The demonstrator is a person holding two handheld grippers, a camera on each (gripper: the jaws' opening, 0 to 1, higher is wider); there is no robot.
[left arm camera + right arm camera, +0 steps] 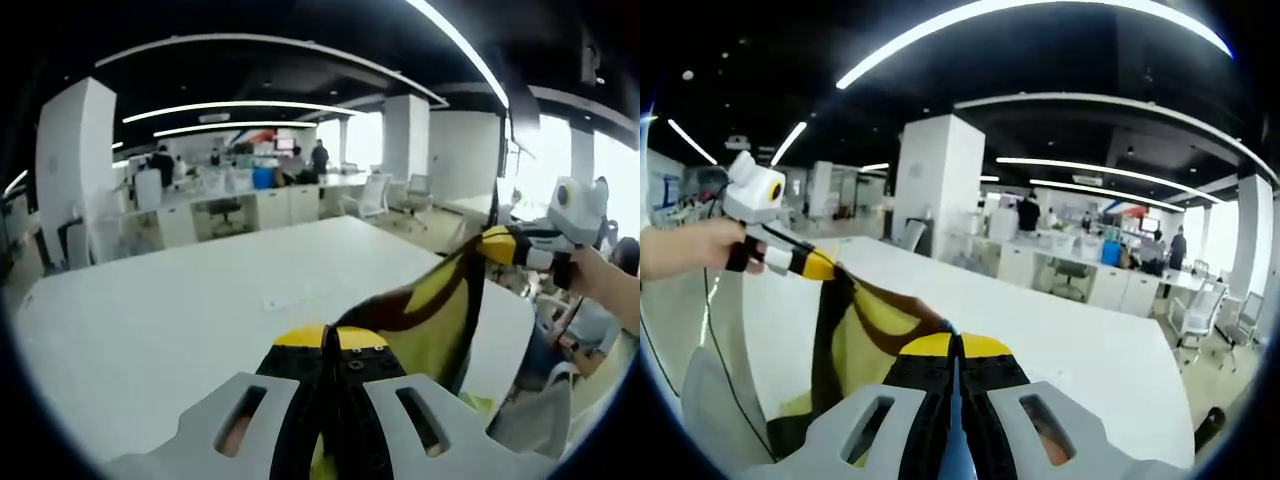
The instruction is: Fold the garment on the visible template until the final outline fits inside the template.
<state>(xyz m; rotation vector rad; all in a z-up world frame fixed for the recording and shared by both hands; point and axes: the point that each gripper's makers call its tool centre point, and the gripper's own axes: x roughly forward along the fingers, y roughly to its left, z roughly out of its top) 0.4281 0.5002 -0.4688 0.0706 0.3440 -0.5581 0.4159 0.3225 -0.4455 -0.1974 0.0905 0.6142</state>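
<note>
- Count: two grippers, one garment, one big white table.
- Left gripper (pixel 330 345) in the left gripper view: jaws pressed together on the garment (pixel 435 310), fabric pinched right at the yellow tips.
- Right gripper (pixel 955 350) in the right gripper view: jaws likewise clamped tight on the garment (pixel 865 335), a thin edge of cloth between them.
- Garment is off the table, stretched in the air between the two grippers, hanging beside the table's edge. Yellow-green thin fabric with dark brown or black bands, limp and sagging.
- Left gripper view also catches the right gripper (pixel 500 243) at the far end of the cloth, held by a hand (pixel 590 270); white body, yellow tip.
- Right gripper view catches the left gripper (pixel 825 268) with a hand (pixel 690 248) around it.
- Table (pixel 180 310): smooth, matte white, rounded corner; a small paper label lies on it in the left gripper view. Cannot tell a template outline on it.
- Background: open office, white pillars, desks, chairs, strip ceiling lights, a few people standing far off.
</note>
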